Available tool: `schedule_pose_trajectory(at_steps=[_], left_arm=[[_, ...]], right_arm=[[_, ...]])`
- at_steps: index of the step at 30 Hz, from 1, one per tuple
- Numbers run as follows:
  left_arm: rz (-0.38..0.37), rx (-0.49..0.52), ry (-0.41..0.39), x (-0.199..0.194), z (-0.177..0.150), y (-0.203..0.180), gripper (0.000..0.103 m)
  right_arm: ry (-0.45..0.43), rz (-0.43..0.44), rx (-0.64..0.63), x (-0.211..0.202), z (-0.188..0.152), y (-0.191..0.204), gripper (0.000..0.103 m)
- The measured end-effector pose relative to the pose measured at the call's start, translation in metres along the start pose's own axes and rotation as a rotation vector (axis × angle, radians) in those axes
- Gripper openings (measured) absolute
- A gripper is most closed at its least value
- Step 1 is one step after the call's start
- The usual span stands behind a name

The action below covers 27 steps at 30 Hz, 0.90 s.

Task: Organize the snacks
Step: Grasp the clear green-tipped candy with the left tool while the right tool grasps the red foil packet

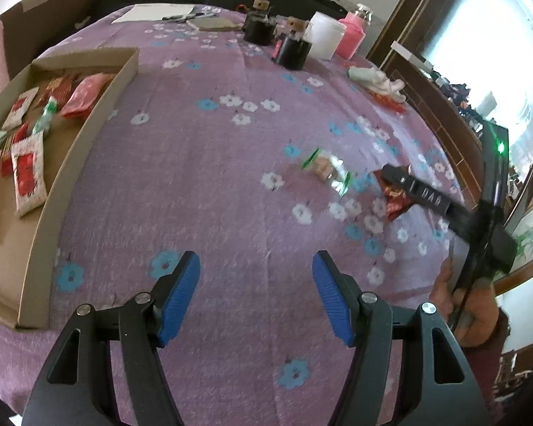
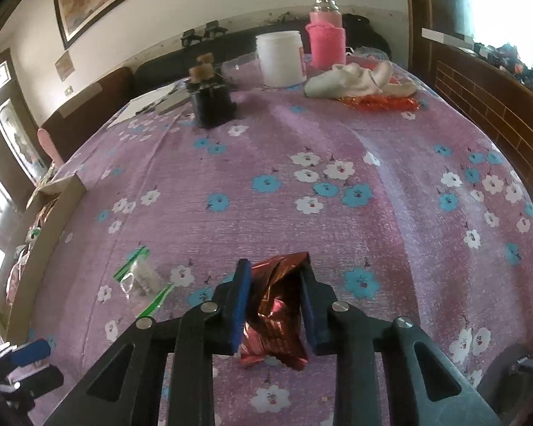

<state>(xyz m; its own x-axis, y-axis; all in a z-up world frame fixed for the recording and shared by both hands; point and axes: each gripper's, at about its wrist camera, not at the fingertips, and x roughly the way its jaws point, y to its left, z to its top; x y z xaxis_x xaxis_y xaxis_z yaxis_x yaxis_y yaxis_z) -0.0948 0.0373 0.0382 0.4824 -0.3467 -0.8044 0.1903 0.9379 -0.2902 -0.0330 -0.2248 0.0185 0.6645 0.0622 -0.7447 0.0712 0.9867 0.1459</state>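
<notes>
My right gripper (image 2: pixel 274 269) is shut on a shiny red foil snack packet (image 2: pixel 279 314), low over the purple flowered cloth; it also shows in the left wrist view (image 1: pixel 396 200) under the right gripper's black finger. A clear snack bag with green edges (image 2: pixel 142 277) lies just left of it, seen too in the left wrist view (image 1: pixel 328 172). My left gripper (image 1: pixel 256 266) is open and empty above bare cloth. A cardboard tray (image 1: pixel 89 135) at the left holds several red and pink snack packets (image 1: pixel 26 174).
At the table's far side stand black holders (image 2: pixel 213 104), a white tub (image 2: pixel 282 58), a pink-wrapped jar (image 2: pixel 327 41), a white cloth (image 2: pixel 355 80) over red foil packets (image 2: pixel 383 103), and papers (image 1: pixel 156 12). A wooden headboard (image 2: pixel 497 117) borders the right edge.
</notes>
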Motion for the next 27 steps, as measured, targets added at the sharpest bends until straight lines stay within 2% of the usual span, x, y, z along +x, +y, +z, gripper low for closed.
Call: schedule_pose_trajectory(at_steps=[8, 16, 21, 22, 23, 27], left_arm=[[-0.004, 0.065, -0.002, 0.030, 0.024, -0.029, 0.065], [0.076, 0.236, -0.015, 0.077, 0.056, -0.065, 0.065], [0.092, 0.324, -0.007, 0.090, 0.054, -0.079, 0.064], [0.082, 0.334, -0.007, 0.090, 0.052, -0.080, 0.055], [0.077, 0.347, -0.018, 0.087, 0.050, -0.081, 0.034], [0.042, 0.326, -0.022, 0.077, 0.049, -0.078, 0.028]], right_arm=[[-0.033, -0.057, 0.026, -0.004, 0.003, -0.009, 0.025], [-0.019, -0.039, 0.055, -0.002, 0.005, -0.016, 0.025], [-0.008, -0.031, 0.079, 0.001, 0.007, -0.022, 0.025], [-0.007, -0.028, 0.083, 0.001, 0.007, -0.022, 0.025], [-0.008, -0.027, 0.082, 0.001, 0.007, -0.022, 0.025], [-0.020, -0.038, 0.059, 0.000, 0.006, -0.018, 0.024]])
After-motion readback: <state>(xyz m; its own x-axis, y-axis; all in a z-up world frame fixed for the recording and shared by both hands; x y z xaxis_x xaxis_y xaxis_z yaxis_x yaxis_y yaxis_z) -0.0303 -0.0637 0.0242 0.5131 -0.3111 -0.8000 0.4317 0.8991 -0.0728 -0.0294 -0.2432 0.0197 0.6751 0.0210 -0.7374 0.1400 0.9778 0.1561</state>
